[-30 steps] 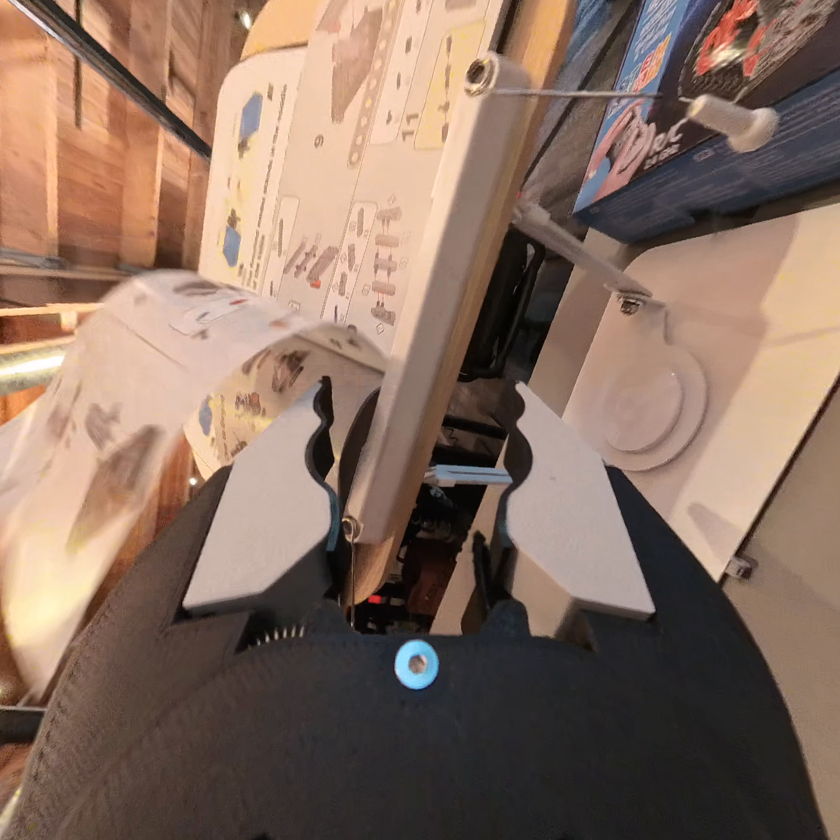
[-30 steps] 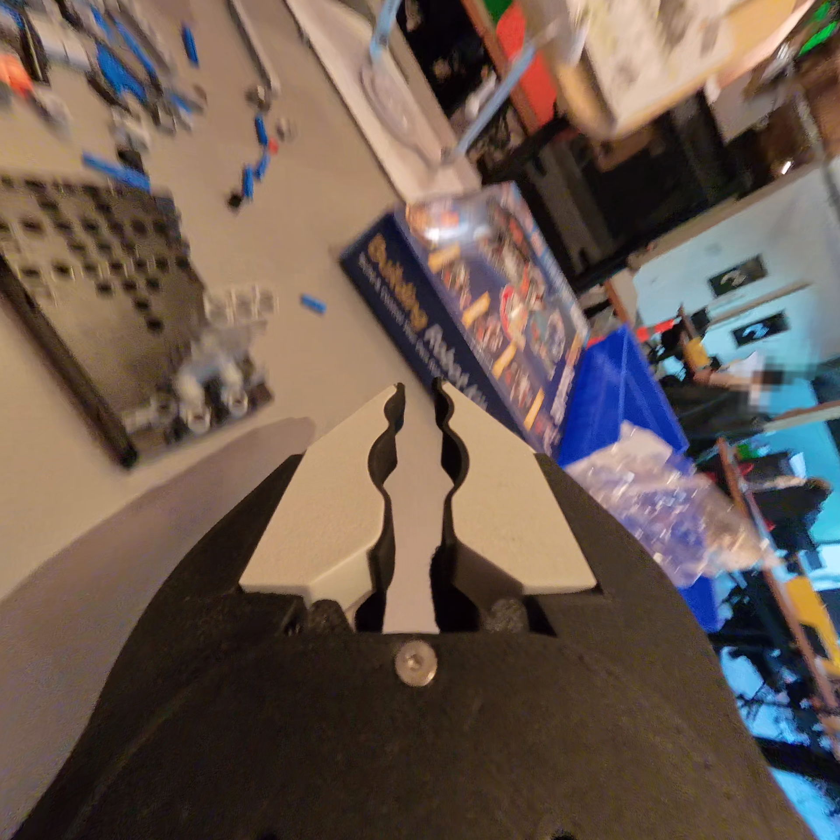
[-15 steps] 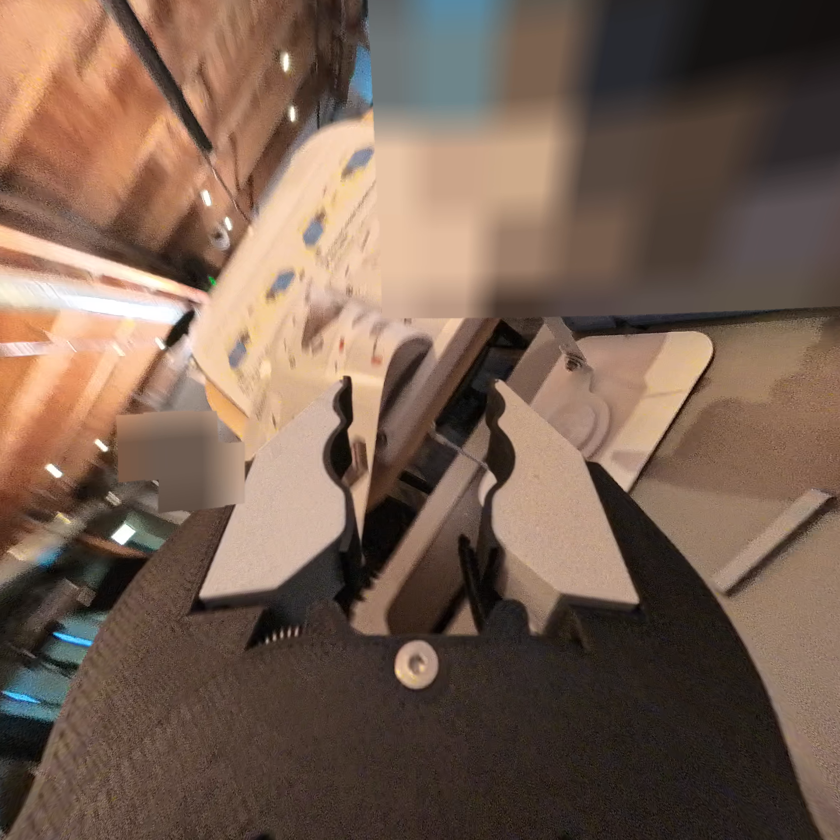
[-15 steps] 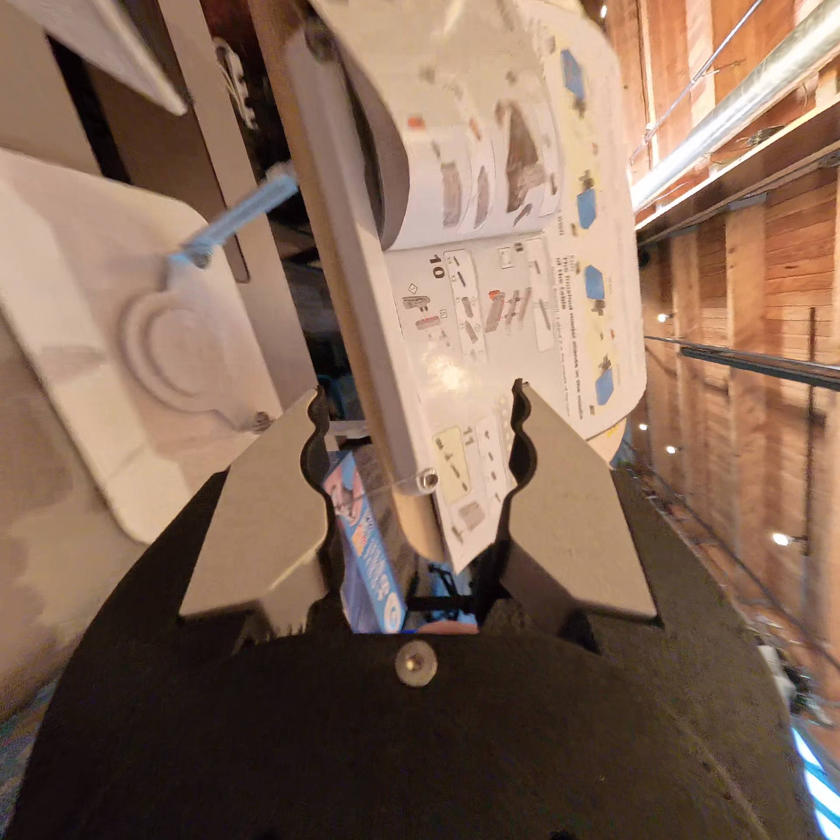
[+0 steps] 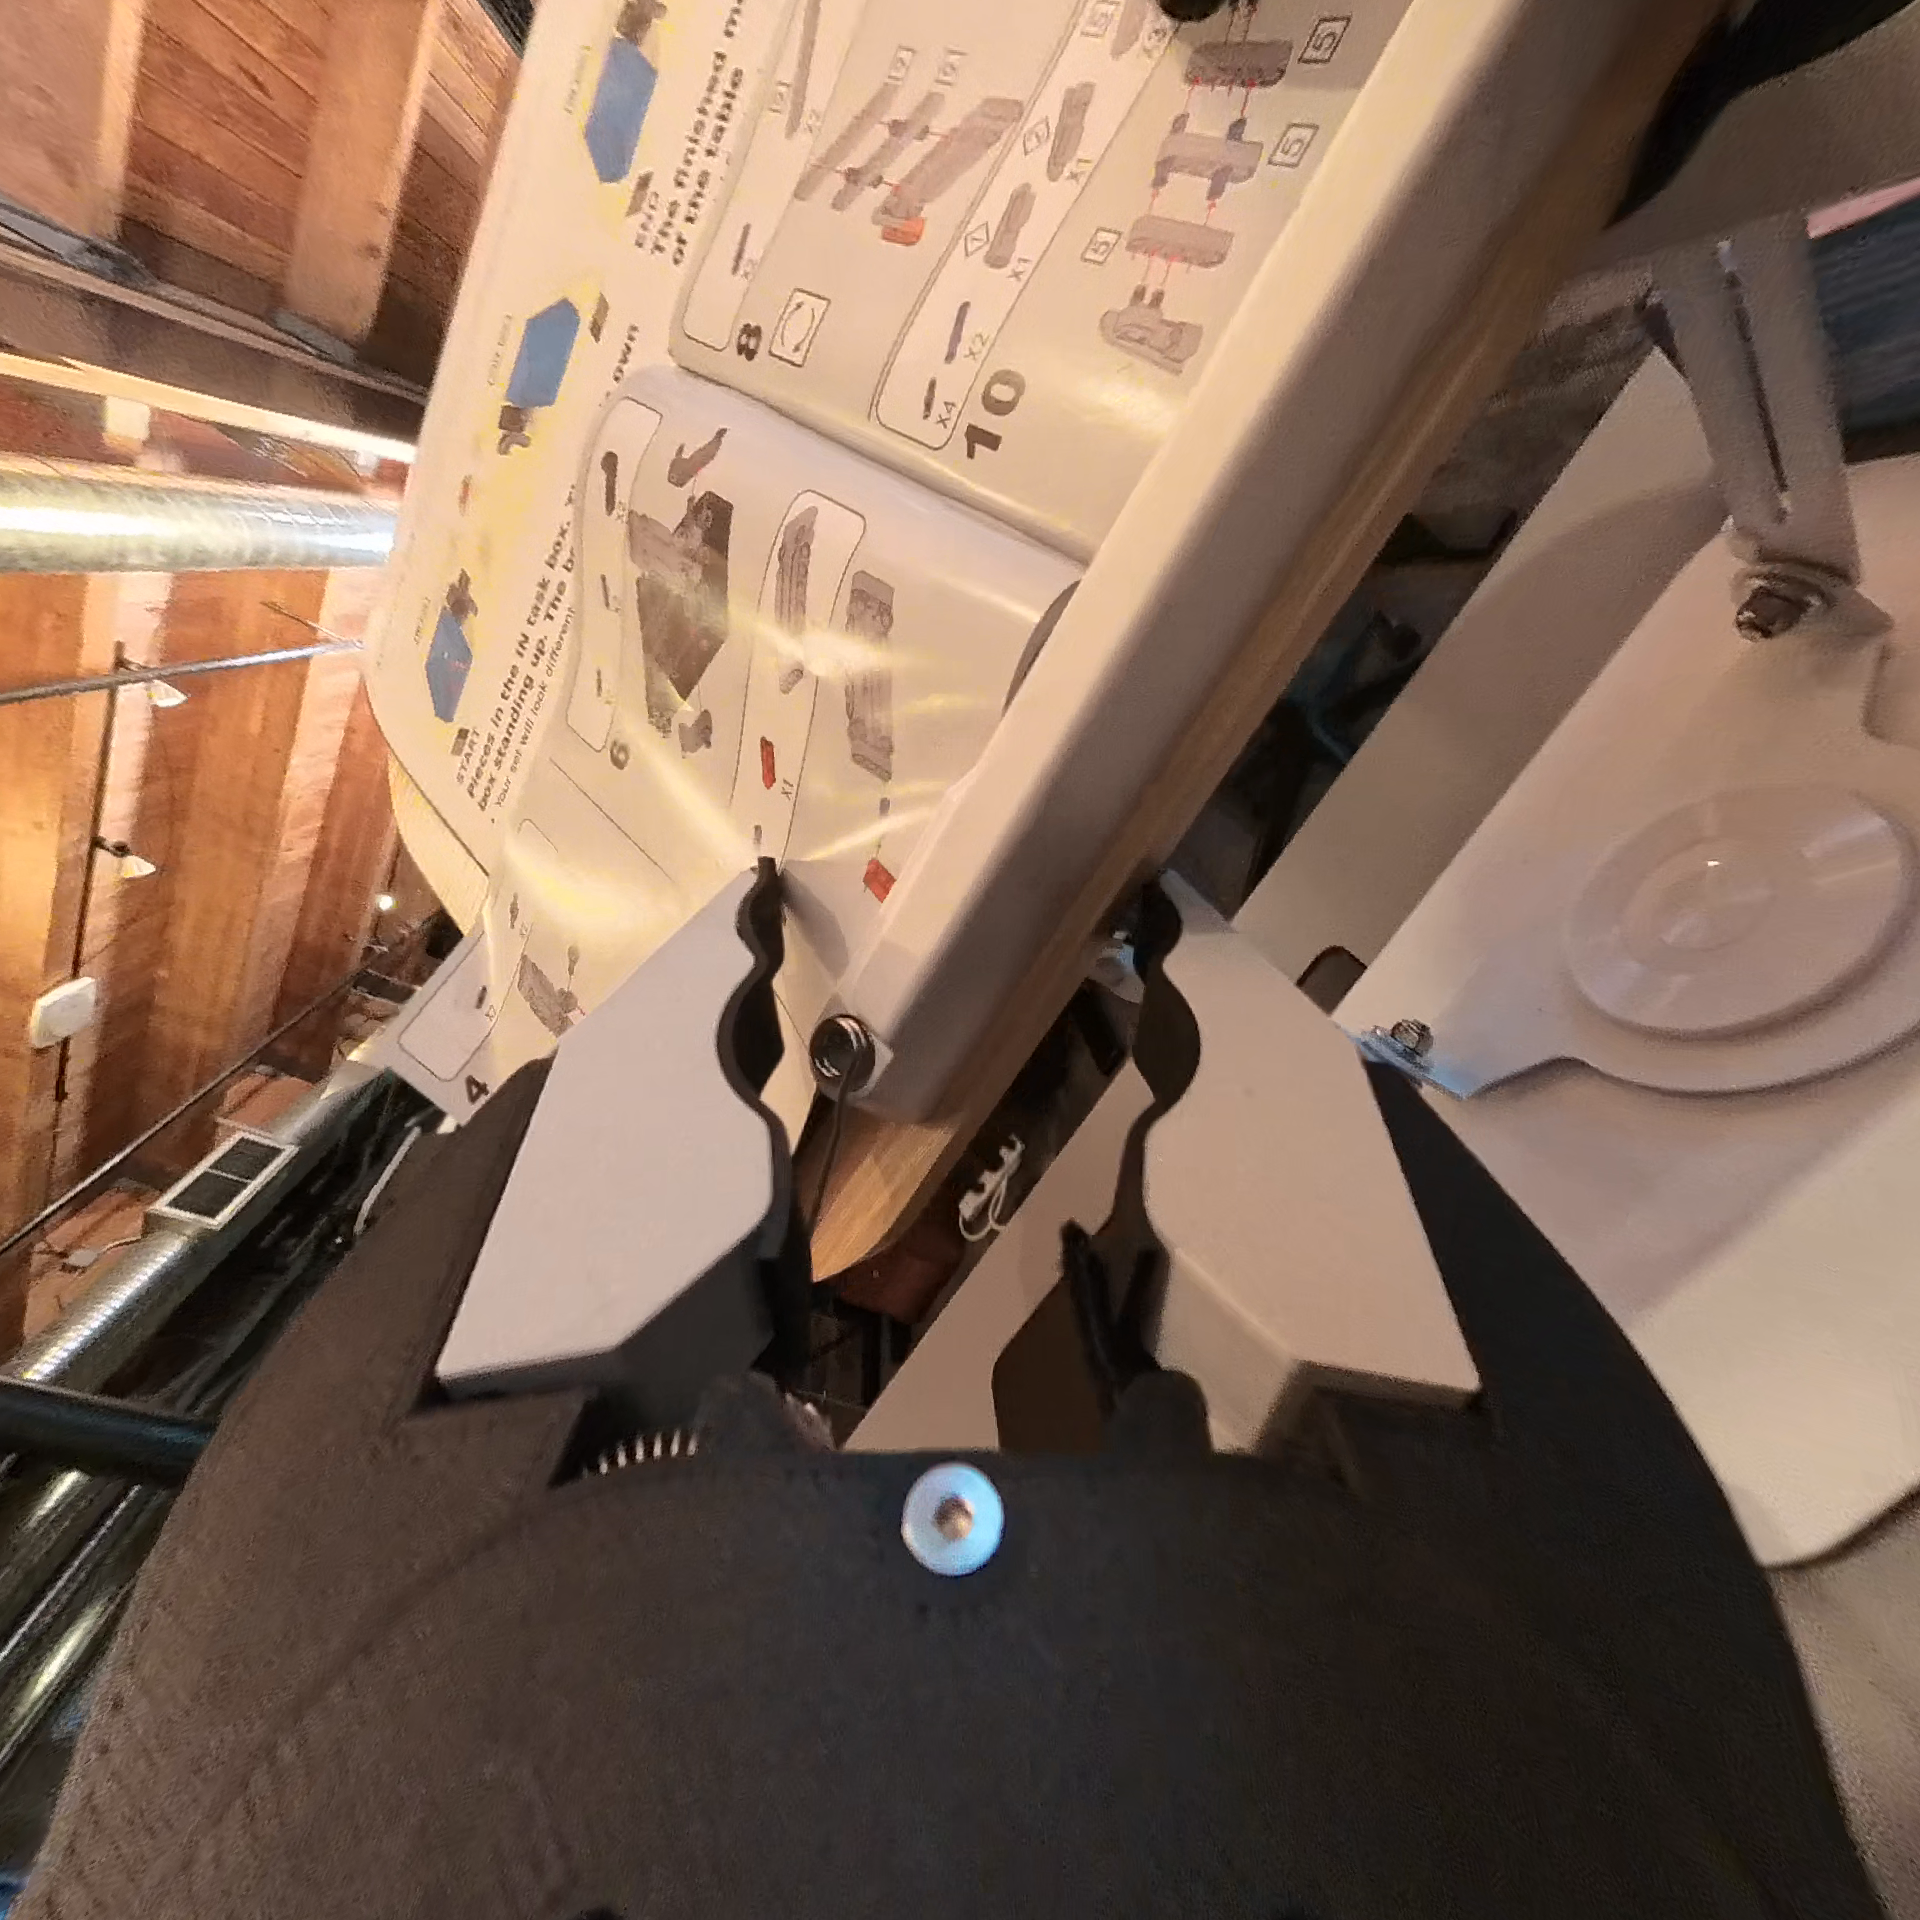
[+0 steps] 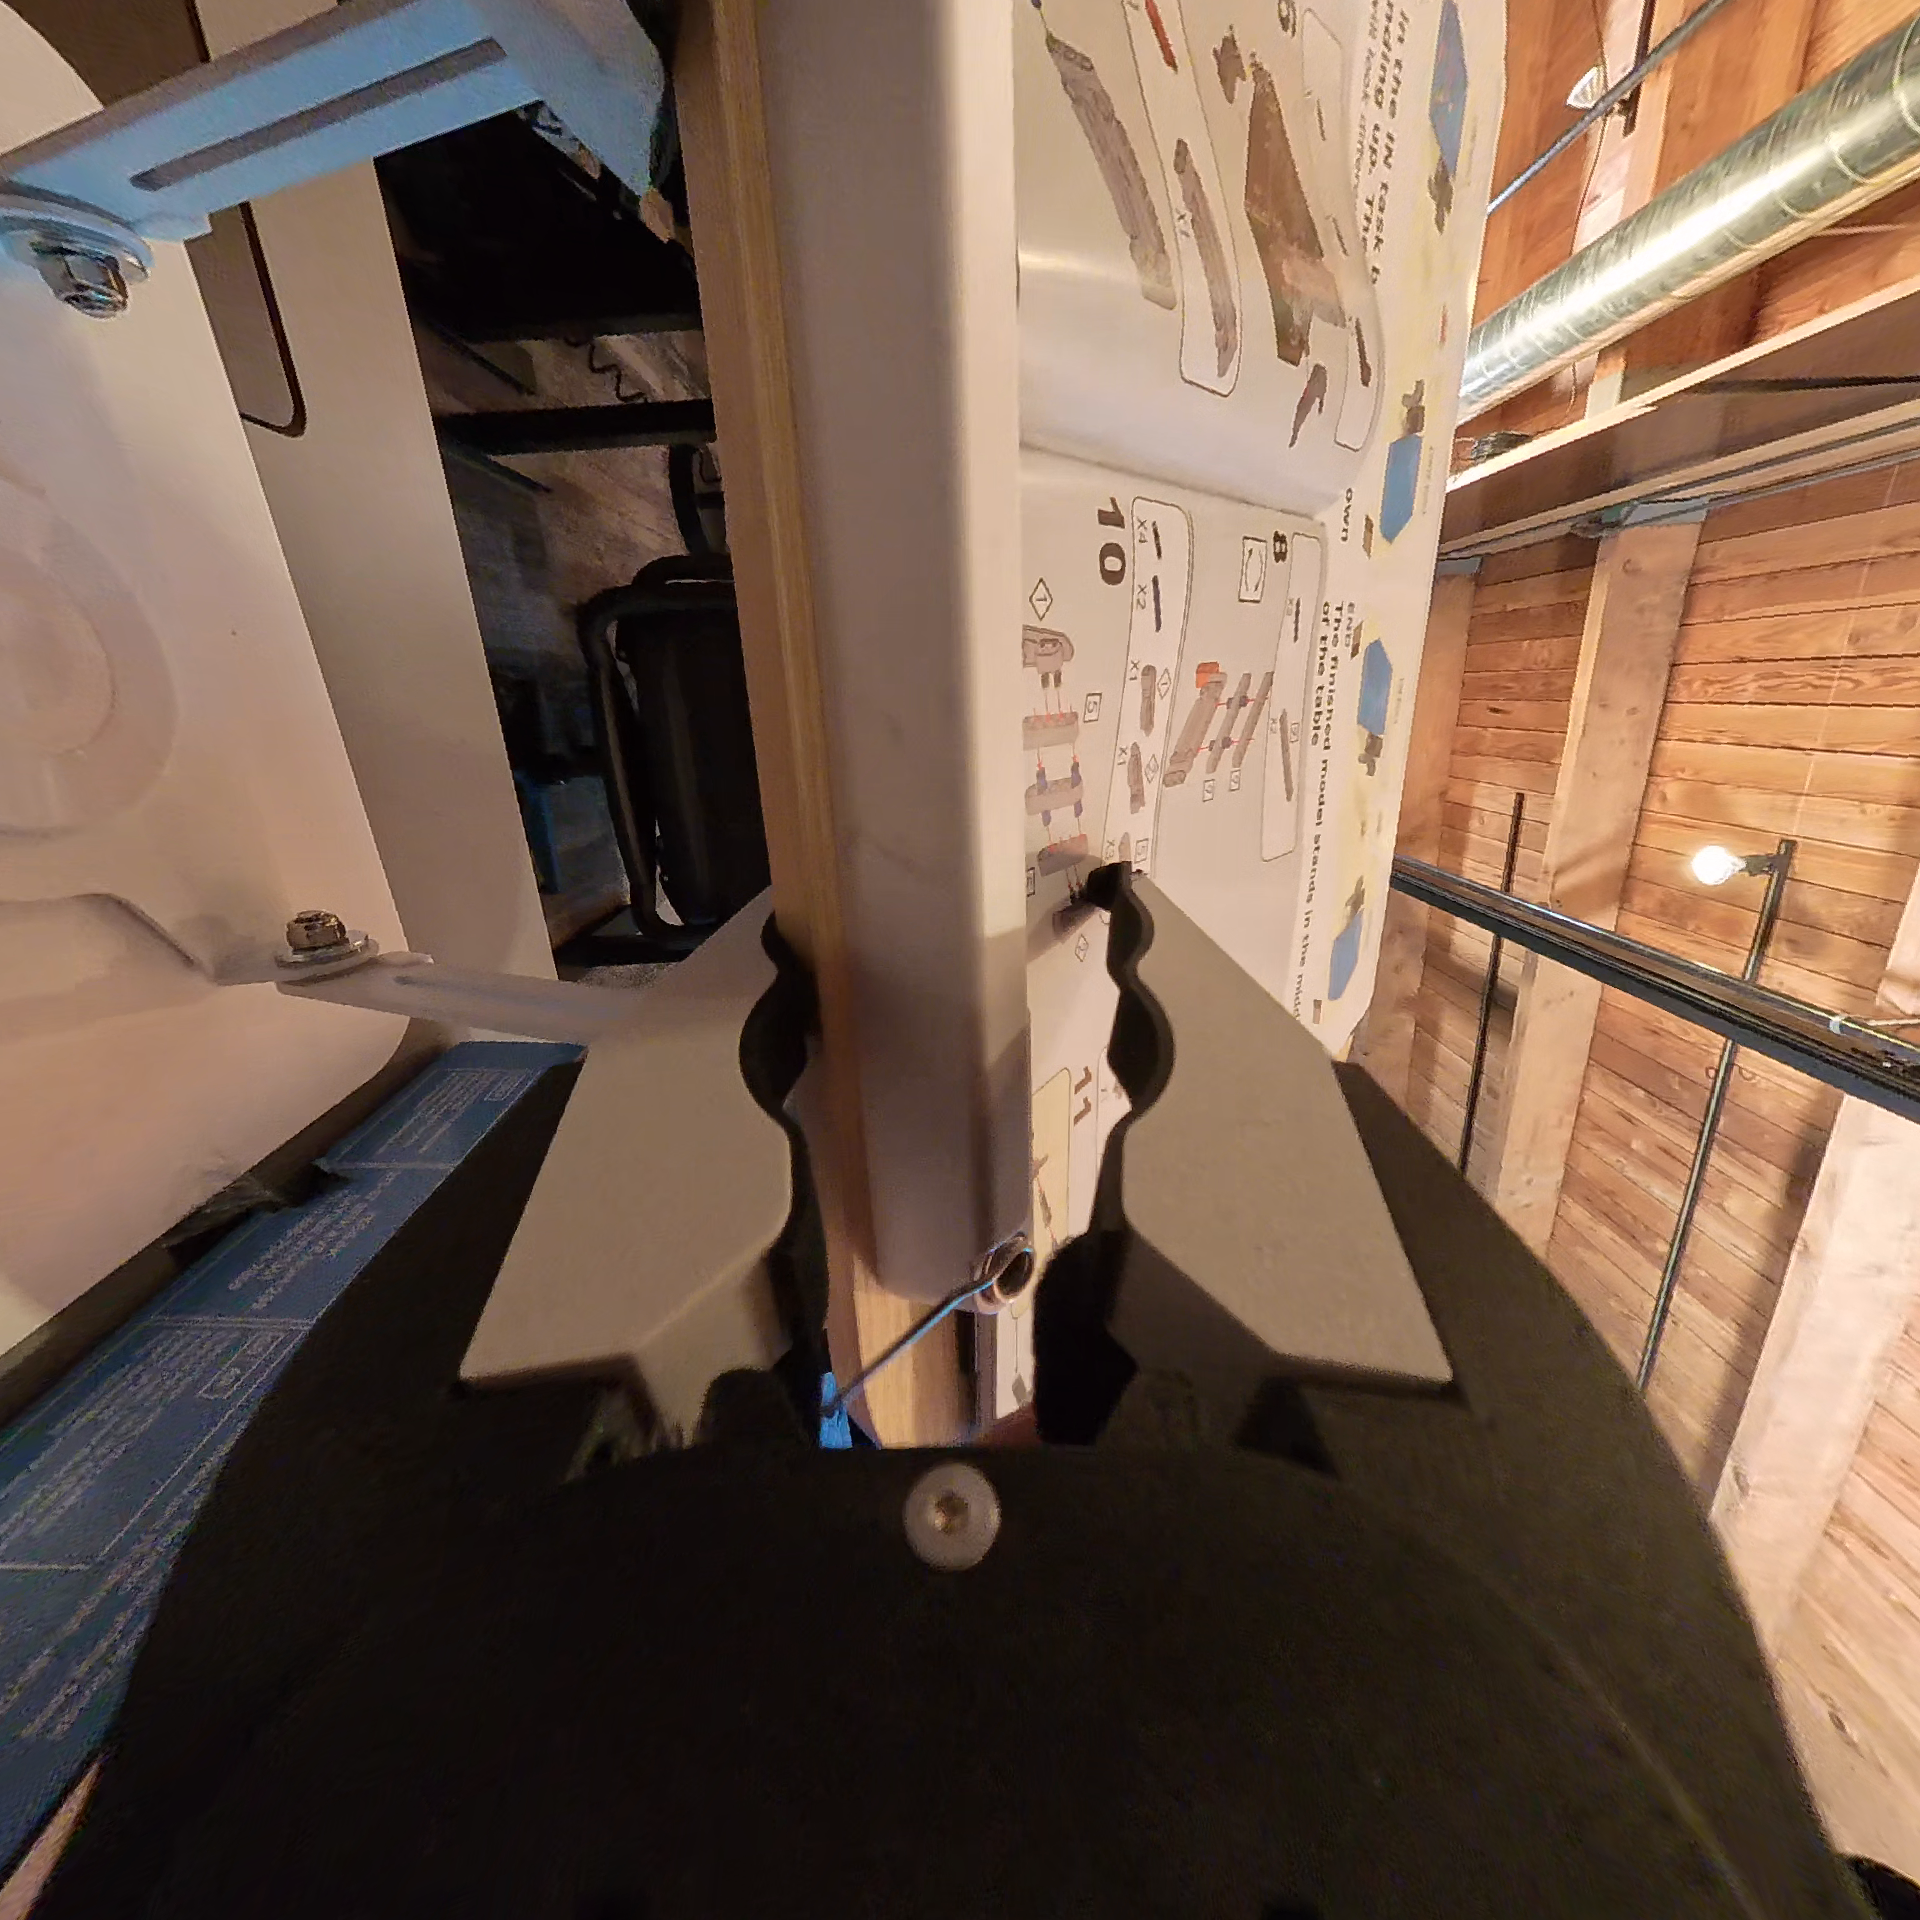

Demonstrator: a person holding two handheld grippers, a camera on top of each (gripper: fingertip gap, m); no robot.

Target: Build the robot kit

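Swung in closer since half a second ago; both grippers' fingers spread, straddling white-ledged wooden book stand (image 5: 1122, 644) holding curled printed instruction sheet (image 5: 790, 623): left gripper (image 5: 961, 935), right gripper (image 6: 951, 920).

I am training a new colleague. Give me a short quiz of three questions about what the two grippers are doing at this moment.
1. True or false: the right gripper is shut on the instruction sheet.
2. What lies between the jaws of the left gripper? A: a blue box. B: the end of the pale bar. C: a metal duct.
3. Fill in: the board behind the pale bar looks made of ____.

Key: 1 false, its jaws stand open astride the bar; 2 B; 3 wood.
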